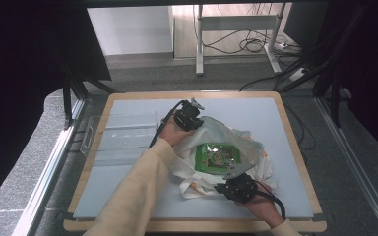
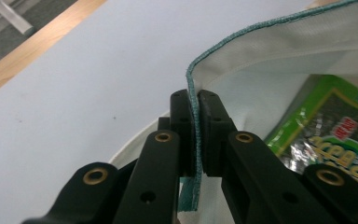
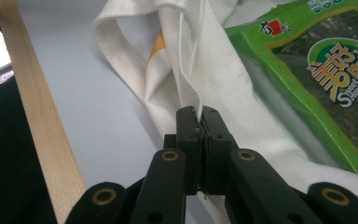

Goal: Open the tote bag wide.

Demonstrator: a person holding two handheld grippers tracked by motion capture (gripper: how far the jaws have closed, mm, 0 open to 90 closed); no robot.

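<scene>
Grippers [image 1: 193, 119] [image 1: 234, 188] pinch bag [image 1: 248, 142] — green snack pack [image 1: 216, 158].

You are in a lab or test room. Your desk [image 1: 128, 206] has a wooden rim and a plain blue-grey top. Dark curtains [image 1: 24, 73] hang at both sides. Cables [image 1: 246, 44] lie on the grey floor [image 1: 142, 73] by a metal frame [image 1: 236, 24].

We see a clear plastic tray [image 1: 120, 135] lying on the pale blue tabletop [image 1: 256, 110], just left of the left tool; beyond them, a metal-legged stand [image 1: 236, 29].
</scene>
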